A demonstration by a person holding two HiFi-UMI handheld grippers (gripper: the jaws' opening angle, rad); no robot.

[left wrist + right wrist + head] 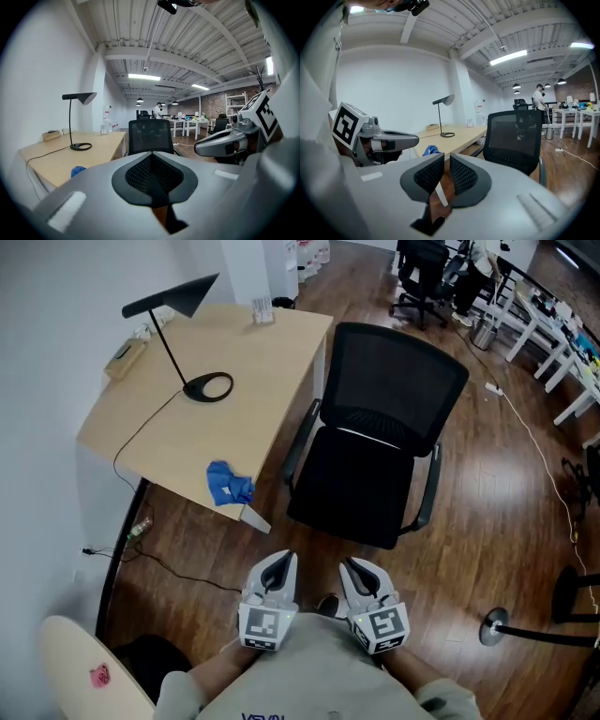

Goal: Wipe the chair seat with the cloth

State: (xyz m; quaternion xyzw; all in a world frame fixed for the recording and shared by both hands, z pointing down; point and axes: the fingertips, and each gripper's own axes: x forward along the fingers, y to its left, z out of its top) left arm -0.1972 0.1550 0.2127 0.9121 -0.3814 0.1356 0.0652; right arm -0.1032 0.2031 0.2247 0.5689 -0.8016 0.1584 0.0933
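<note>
Both grippers sit close in front of your torso, side by side above the wooden floor, tips pointing toward the chair.

Left gripper: in its own view the jaws meet along one closed seam, with nothing between them.

Right gripper: in its own view the jaws stand slightly apart with a narrow gap. Only floor shows through the gap; the pads press on nothing.

Cloth: blue and crumpled, it lies on the light wood surface near the front corner closest to you. It is apart from both grippers and from the chair. It also shows as a small blue patch in the left gripper view and the right gripper view.

Chair seat: black, it stands just beside the surface's right edge and directly ahead of your grippers, with the mesh backrest on its far side.

A black desk lamp stands further back on the surface, and its cord trails off the left edge.
</note>
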